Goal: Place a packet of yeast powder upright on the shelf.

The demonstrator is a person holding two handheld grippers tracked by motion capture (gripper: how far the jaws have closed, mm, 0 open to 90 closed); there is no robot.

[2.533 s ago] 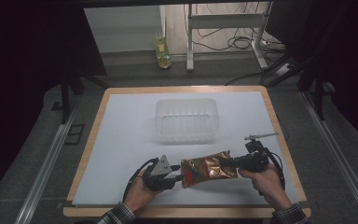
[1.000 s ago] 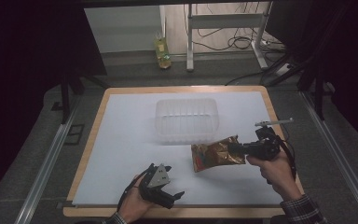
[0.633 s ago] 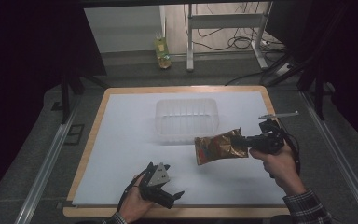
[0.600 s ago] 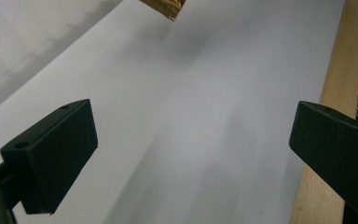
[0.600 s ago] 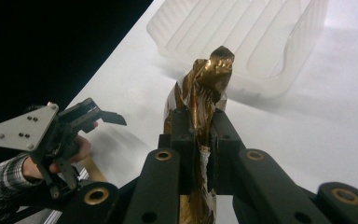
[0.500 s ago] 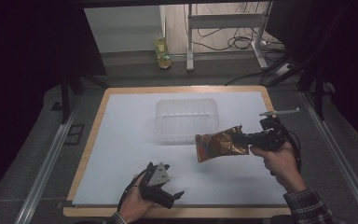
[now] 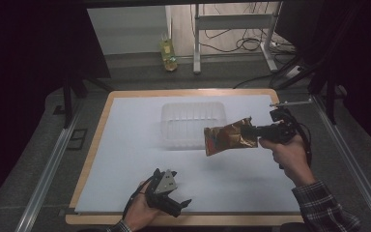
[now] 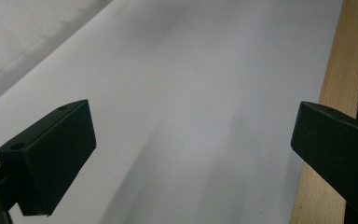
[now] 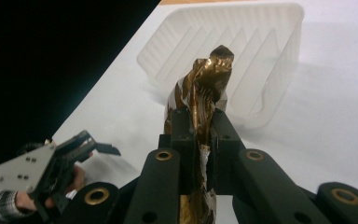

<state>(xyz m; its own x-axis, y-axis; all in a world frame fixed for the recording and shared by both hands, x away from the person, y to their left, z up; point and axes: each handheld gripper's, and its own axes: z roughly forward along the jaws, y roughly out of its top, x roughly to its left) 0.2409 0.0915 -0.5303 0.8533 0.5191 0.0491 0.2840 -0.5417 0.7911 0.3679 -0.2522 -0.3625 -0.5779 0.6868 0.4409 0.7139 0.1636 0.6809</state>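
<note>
A shiny brown-and-gold snack bag hangs in the air at the right of the table, level with the near right corner of a clear plastic tray. My right gripper is shut on the bag's right end. In the right gripper view the bag stands up between the closed jaws, with the ribbed tray just beyond it. My left gripper rests low at the table's front edge, open, with bare white surface between its jaws.
The white table sheet lies on a wooden board with its edge close to my left gripper. A yellow-green bottle stands on the floor beyond the table. Metal rails run along both sides.
My left gripper let go of the bag and stayed at the front edge. My right gripper lifted the bag up and away toward the tray's right side.
</note>
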